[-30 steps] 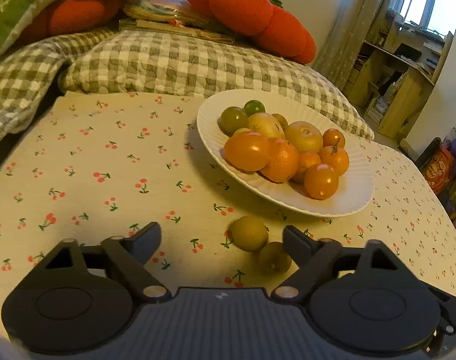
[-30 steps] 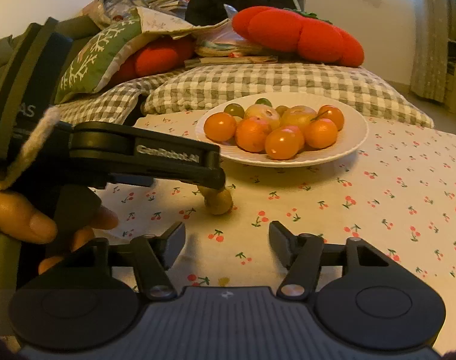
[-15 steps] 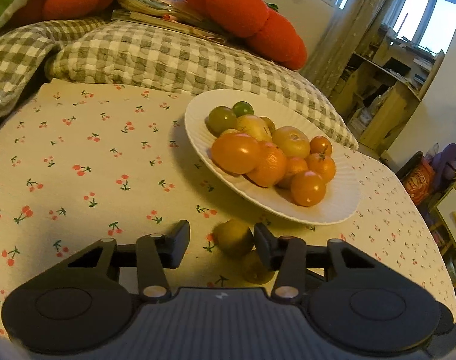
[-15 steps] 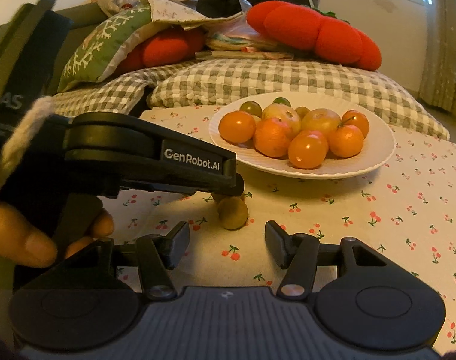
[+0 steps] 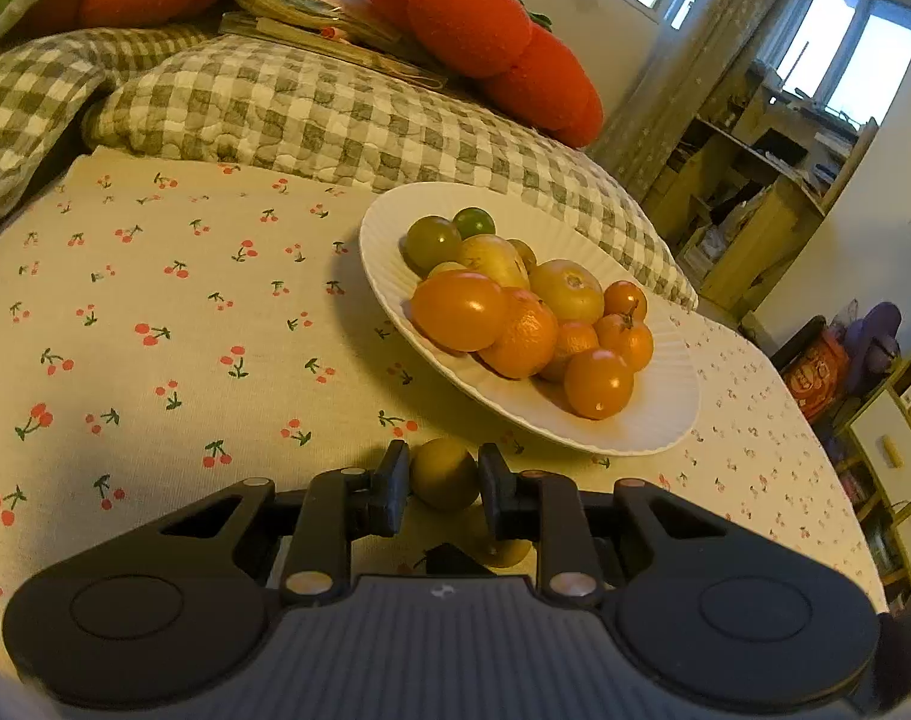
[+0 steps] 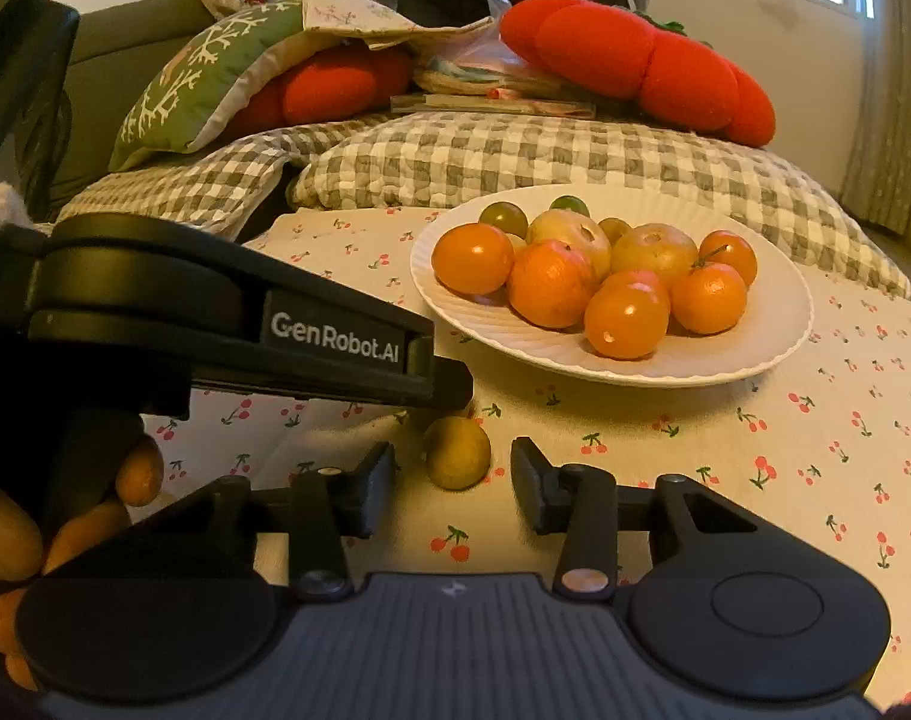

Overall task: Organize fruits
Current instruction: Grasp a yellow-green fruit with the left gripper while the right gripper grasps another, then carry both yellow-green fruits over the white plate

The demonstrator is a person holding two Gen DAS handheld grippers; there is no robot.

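Note:
A white plate (image 5: 653,420) on the cherry-print tablecloth holds several orange, yellow and green fruits (image 5: 515,324). In front of it my left gripper (image 5: 443,477) is shut on a small olive-green fruit (image 5: 444,483), with both pads against its sides. A second small green fruit (image 5: 509,549) lies just behind the right finger. In the right wrist view this second fruit (image 6: 457,453) sits on the cloth between the tips of my right gripper (image 6: 452,465). Its jaws are closing, with gaps on both sides. The left gripper's finger (image 6: 335,348) hides the held fruit there. The plate (image 6: 755,354) lies beyond.
A grey checked quilt (image 5: 335,114) and red cushions (image 5: 473,24) lie behind the plate. A hand (image 6: 11,534) holds the left gripper at the left edge. Wooden shelves (image 5: 755,192) stand at the far right. Bare cloth (image 6: 785,468) spreads to the right.
The left jaws came together onto the olive-green fruit. The right gripper moved closer to the second fruit and its jaws narrowed around it.

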